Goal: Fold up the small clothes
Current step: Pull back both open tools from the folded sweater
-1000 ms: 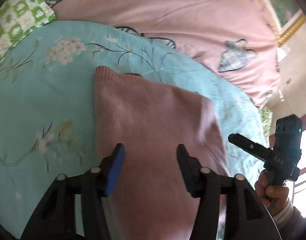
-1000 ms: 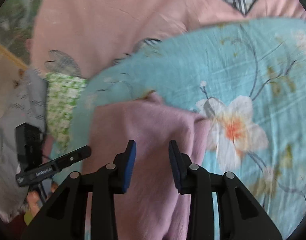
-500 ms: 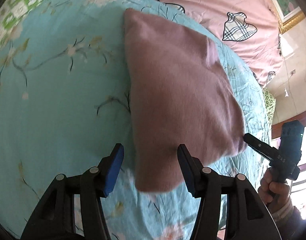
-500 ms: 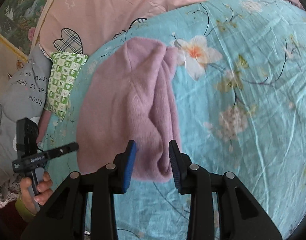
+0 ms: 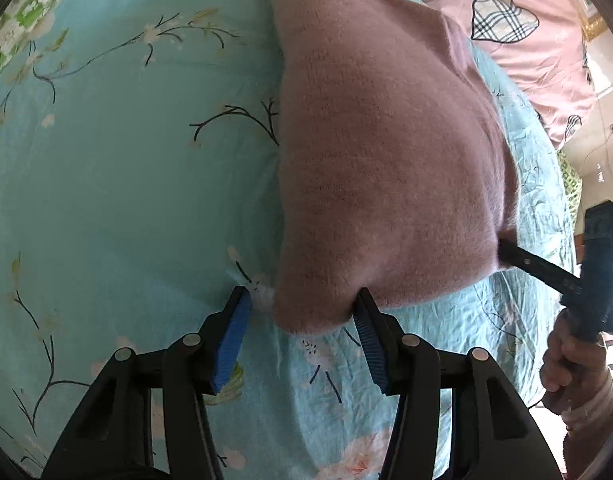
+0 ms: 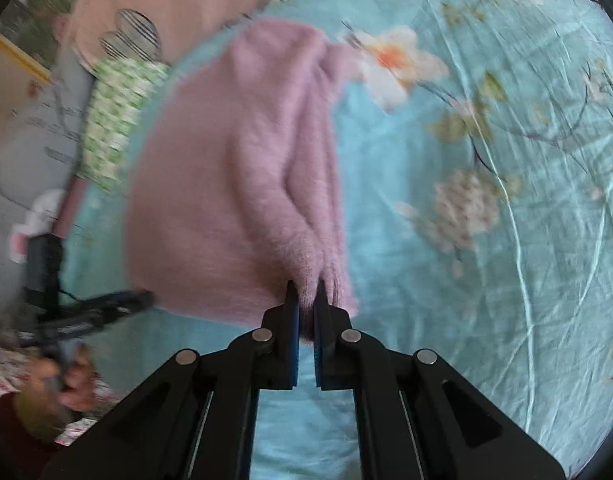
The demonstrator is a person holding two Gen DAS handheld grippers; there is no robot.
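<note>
A fuzzy pink knit garment (image 5: pixel 386 152) lies folded on the light blue floral bedsheet (image 5: pixel 126 160). My left gripper (image 5: pixel 302 304) is open, its blue pads on either side of the garment's near left corner. My right gripper (image 6: pixel 306 300) is shut on the garment's near right corner (image 6: pixel 308 284), where the cloth bunches into folds. The right gripper also shows in the left wrist view (image 5: pixel 546 268), its tip at the garment's right corner. The left gripper shows blurred in the right wrist view (image 6: pixel 98 308).
A pink cover with plaid patches (image 5: pixel 506 20) lies beyond the blue sheet. A green checked cloth (image 6: pixel 114 120) and grey fabric (image 6: pixel 38 128) lie at the bed's left side. The sheet's edge drops off to the right (image 5: pixel 562 184).
My right gripper has closed on the garment's near right corner. My left gripper has moved forward so its open pads bracket the near left corner.
</note>
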